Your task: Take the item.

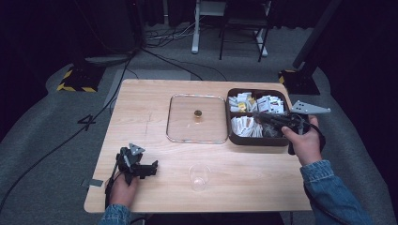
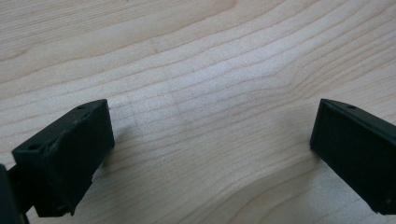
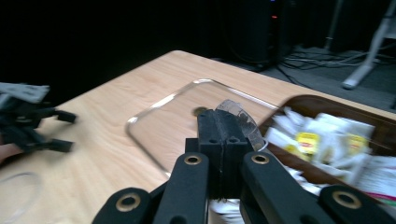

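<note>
We hold our right gripper (image 1: pixel 263 118) over the brown box (image 1: pixel 233 137) of packets; its fingers (image 3: pixel 223 140) are pressed together on what looks like a see-through packet (image 3: pixel 240 116); next we carry it to the cup (image 1: pixel 199 176); our left gripper (image 1: pixel 152 168) rests on the bench (image 1: pixel 141 98), fingers (image 2: pixel 65 156) apart, holding nothing.

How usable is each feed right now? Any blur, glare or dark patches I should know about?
High view: table evenly lit, surroundings nearly black, clear cup faint. Left gripper view: wood grain sharp, soft shadow beside the left tongs. Right gripper view: right tongs sharp, sachet box and the other gripper motion-blurred, glass lid catching light along its rim.
</note>
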